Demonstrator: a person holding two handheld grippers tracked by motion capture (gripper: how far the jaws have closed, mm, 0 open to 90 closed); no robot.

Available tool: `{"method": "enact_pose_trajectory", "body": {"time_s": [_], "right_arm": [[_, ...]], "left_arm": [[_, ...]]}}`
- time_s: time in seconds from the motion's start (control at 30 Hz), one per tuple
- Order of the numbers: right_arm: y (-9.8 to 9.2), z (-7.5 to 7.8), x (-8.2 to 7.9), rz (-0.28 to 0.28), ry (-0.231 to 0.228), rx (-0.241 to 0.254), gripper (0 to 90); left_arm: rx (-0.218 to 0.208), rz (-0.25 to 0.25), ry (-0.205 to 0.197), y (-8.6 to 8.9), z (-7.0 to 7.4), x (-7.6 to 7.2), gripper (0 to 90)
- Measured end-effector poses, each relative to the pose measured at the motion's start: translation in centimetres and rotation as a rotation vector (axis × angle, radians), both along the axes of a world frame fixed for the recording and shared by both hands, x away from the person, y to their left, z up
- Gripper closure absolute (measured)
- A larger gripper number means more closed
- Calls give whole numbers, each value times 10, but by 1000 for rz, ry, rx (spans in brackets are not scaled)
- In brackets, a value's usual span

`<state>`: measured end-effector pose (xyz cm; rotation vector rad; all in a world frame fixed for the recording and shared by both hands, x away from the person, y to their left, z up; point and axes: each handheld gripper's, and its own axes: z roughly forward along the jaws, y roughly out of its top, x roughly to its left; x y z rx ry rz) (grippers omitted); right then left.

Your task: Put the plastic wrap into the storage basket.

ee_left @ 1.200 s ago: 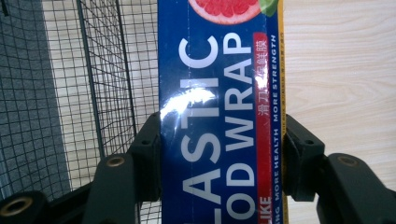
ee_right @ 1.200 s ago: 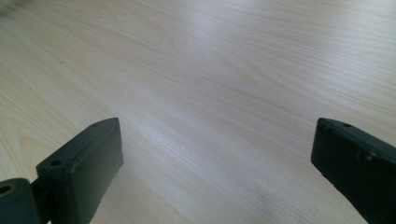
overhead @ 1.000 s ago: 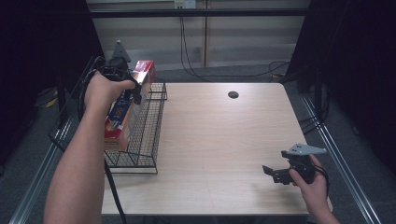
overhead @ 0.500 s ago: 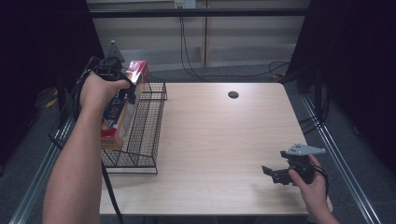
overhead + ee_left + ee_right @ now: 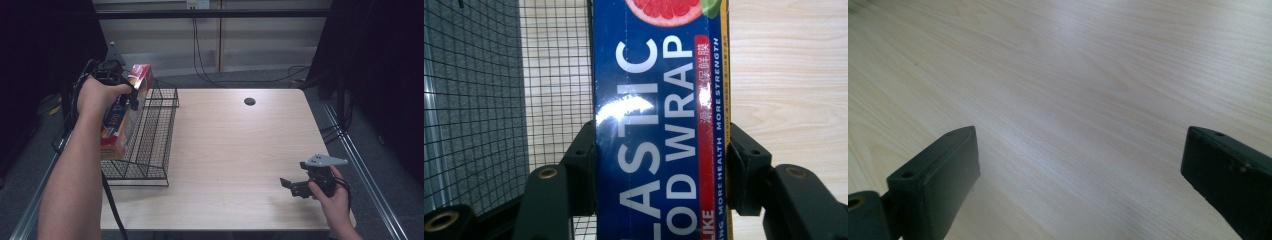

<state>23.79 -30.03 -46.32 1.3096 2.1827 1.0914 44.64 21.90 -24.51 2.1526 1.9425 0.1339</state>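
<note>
Pale wooden desk (image 5: 235, 150), dark curtains around. Nearest, right gripper (image 5: 295, 186) low over bare wood at the front right, jaws spread wide, idle. Farther left, left gripper (image 5: 131, 97) pinching a plastic wrap box (image 5: 122, 117) by its long sides, held tilted above the wire basket (image 5: 150, 140). Probably mid-transfer between basket and desk, direction unclear; next, careful clearance of the mesh rim.

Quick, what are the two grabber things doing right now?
Left gripper: shut on the plastic wrap box, held over the wire basket.
Right gripper: open, holding nothing, low over the table.
</note>
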Motion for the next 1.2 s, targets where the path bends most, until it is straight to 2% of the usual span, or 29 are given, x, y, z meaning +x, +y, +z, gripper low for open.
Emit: {"method": "enact_pose_trajectory", "body": {"time_s": [0.5, 1.0, 1.07, 1.1, 1.2], "right_arm": [[3, -2, 1, 10, 2, -12, 22], [5, -4, 2, 14, 9, -16, 21], [5, -4, 2, 15, 5, -16, 22], [5, -4, 2, 14, 7, -14, 22], [5, -4, 2, 13, 7, -14, 22]], "left_arm": [[7, 25, 6, 18, -4, 4, 441], [-11, 50, 8, 31, -2, 5, 441], [-6, 39, 9, 34, -1, 5, 440], [-5, 55, 2, 34, -1, 4, 441], [-1, 52, 4, 37, 0, 4, 440]]}}
